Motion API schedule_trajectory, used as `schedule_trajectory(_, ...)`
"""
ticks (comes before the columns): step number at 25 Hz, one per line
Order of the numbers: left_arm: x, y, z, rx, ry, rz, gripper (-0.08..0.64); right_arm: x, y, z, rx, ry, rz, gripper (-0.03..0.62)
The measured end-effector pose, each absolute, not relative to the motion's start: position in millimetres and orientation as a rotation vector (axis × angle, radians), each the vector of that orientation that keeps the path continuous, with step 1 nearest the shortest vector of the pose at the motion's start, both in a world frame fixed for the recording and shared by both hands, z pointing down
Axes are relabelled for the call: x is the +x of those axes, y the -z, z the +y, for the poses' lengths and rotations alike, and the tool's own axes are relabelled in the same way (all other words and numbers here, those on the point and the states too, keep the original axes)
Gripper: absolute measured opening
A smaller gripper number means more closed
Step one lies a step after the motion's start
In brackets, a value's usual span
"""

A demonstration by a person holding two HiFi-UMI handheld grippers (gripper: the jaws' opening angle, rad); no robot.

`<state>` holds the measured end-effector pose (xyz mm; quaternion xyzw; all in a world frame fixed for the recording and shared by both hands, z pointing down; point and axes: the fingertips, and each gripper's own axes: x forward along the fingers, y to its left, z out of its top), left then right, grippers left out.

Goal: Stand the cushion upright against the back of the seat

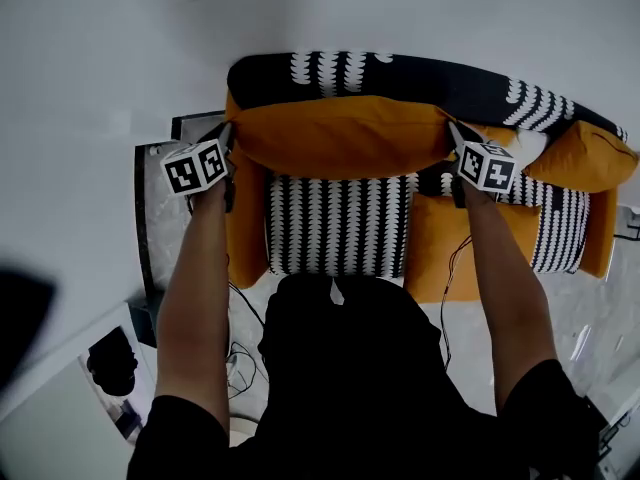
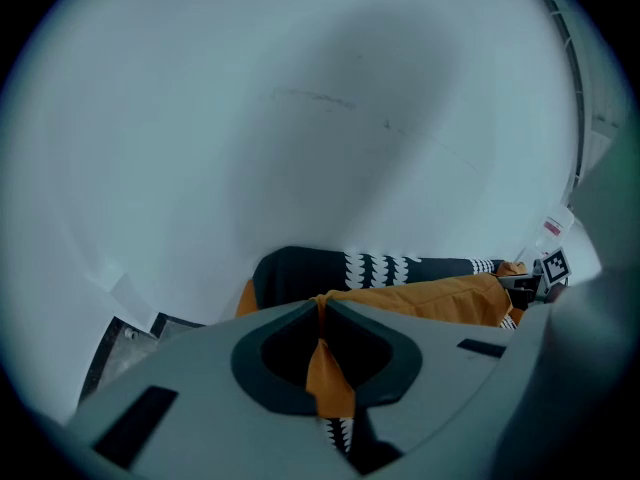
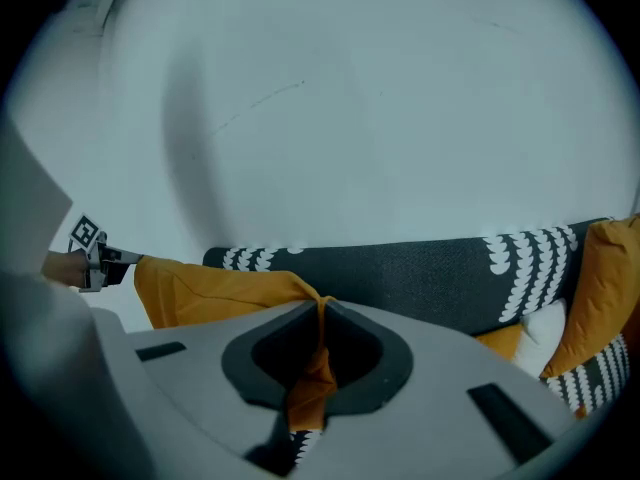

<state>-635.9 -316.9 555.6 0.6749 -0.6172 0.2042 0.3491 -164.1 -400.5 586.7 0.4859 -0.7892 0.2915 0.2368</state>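
An orange cushion (image 1: 345,135) with a black-and-white patterned face (image 1: 340,223) hangs stretched between both grippers in front of the sofa's dark backrest (image 1: 420,78). My left gripper (image 1: 228,134) is shut on the cushion's left top corner; orange fabric (image 2: 328,373) is pinched between its jaws. My right gripper (image 1: 452,131) is shut on the right top corner, with orange fabric (image 3: 312,383) in its jaws. From the left gripper view the cushion's top edge (image 2: 430,296) runs toward the other gripper (image 2: 530,283).
The sofa has an orange seat (image 1: 450,238) and a second orange cushion (image 1: 580,158) at the right end by a patterned one (image 1: 560,228). A white wall (image 1: 150,38) stands behind. A dark low table (image 1: 160,218) and cables (image 1: 240,348) lie left on the floor.
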Motion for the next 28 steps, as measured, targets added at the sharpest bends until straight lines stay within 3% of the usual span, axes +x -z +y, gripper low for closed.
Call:
schedule_trajectory(19,-648.9,-627.6,-384.2,1.670,-0.583,-1.646,0.034,-184.4,-649.5,-473.8,1.224,-0.732,-2.058,0.049)
schedule_trajectory(28,-657.9,-620.2,-401.2,1.745,-0.644,-1.669,0.040,-188.5,-660.1,-484.2,1.138,-0.687,-2.004,0.049)
